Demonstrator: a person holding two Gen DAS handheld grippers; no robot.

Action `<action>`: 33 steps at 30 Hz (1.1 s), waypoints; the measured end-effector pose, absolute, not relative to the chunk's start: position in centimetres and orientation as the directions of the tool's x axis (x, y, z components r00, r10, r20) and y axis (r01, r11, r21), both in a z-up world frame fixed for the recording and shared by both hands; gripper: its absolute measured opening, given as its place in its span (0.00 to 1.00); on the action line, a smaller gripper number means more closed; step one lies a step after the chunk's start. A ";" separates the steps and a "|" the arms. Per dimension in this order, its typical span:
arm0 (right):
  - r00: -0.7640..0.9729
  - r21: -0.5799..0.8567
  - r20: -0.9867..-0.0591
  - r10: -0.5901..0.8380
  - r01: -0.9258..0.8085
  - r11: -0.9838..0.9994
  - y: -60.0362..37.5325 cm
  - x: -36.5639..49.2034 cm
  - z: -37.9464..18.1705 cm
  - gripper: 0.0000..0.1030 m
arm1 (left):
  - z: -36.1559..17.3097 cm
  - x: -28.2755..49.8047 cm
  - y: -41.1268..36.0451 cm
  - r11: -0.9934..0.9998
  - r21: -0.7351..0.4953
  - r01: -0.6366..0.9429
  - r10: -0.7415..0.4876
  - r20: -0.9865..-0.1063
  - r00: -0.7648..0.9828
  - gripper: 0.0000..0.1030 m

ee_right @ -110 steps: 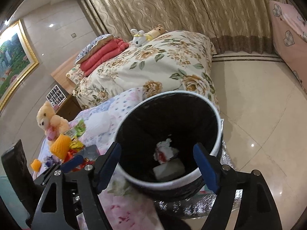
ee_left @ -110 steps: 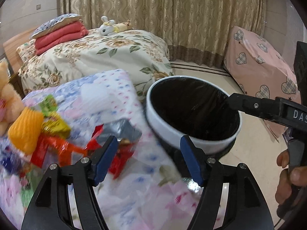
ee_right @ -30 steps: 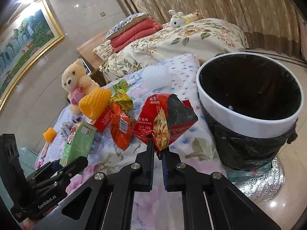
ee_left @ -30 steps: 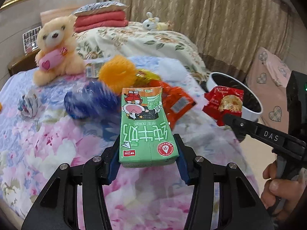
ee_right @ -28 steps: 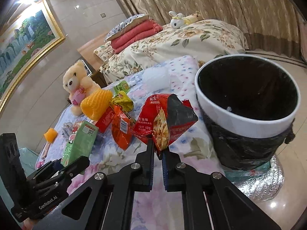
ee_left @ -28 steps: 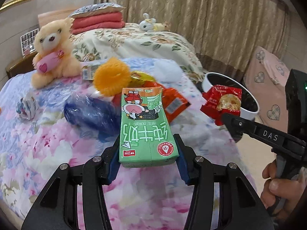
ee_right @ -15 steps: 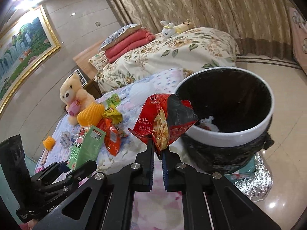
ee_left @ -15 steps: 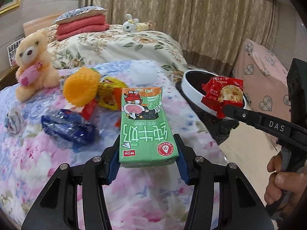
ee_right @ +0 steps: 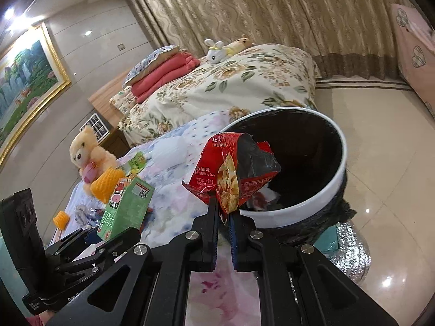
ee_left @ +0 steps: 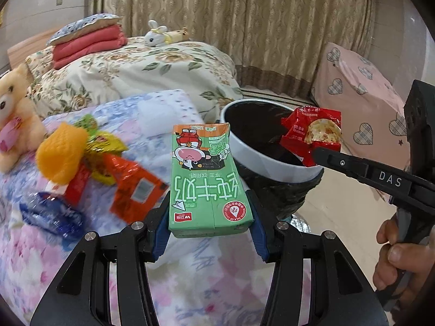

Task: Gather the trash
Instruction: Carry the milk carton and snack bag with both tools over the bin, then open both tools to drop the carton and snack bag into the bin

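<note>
left gripper (ee_left: 209, 233): black frame | blue pads | silver screws | bare-skinned hand (ee_left: 399, 266)

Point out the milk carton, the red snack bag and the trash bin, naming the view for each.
milk carton (ee_left: 208, 179), left wrist view, on its green front face.
red snack bag (ee_right: 231, 168), right wrist view, on its printed front.
trash bin (ee_right: 320, 190), right wrist view, on its white rim.
</note>
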State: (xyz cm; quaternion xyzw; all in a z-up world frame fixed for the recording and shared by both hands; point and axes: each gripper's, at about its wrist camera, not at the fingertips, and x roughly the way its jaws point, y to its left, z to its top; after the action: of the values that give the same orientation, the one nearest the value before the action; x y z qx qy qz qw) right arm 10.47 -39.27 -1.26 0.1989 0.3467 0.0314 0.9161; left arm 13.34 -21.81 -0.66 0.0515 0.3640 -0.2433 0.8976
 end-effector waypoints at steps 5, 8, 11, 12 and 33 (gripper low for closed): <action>0.756 0.391 -0.629 0.180 0.107 0.914 -40.9 10.8 -1.3 0.07 | -0.7 14.1 -23.4 0.864 -0.081 0.498 -0.410 -0.686 0.601 0.48; 0.754 0.392 -0.633 0.176 0.116 0.913 -41.8 11.3 -1.3 0.07 | -0.6 14.8 -24.4 0.855 -0.083 0.512 -0.419 -0.691 0.589 0.48; 0.751 0.391 -0.638 0.172 0.123 0.912 -42.3 11.7 -1.3 0.07 | -0.5 15.3 -25.4 0.848 -0.082 0.523 -0.425 -0.694 0.581 0.48; 0.749 0.391 -0.639 0.172 0.125 0.912 -42.6 11.9 -1.4 0.07 | -0.4 15.5 -25.8 0.845 -0.081 0.528 -0.428 -0.694 0.578 0.48; 0.707 0.414 -0.682 0.186 0.164 0.895 -45.7 14.8 -2.7 0.07 | -0.2 18.4 -31.4 0.799 -0.053 0.599 -0.449 -0.714 0.537 0.48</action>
State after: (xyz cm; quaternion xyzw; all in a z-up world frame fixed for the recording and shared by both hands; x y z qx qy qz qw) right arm 14.78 -45.70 -2.69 0.2286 0.3826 0.0064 0.8952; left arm 18.45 -31.43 -0.24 0.0995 0.3758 -0.3008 0.8709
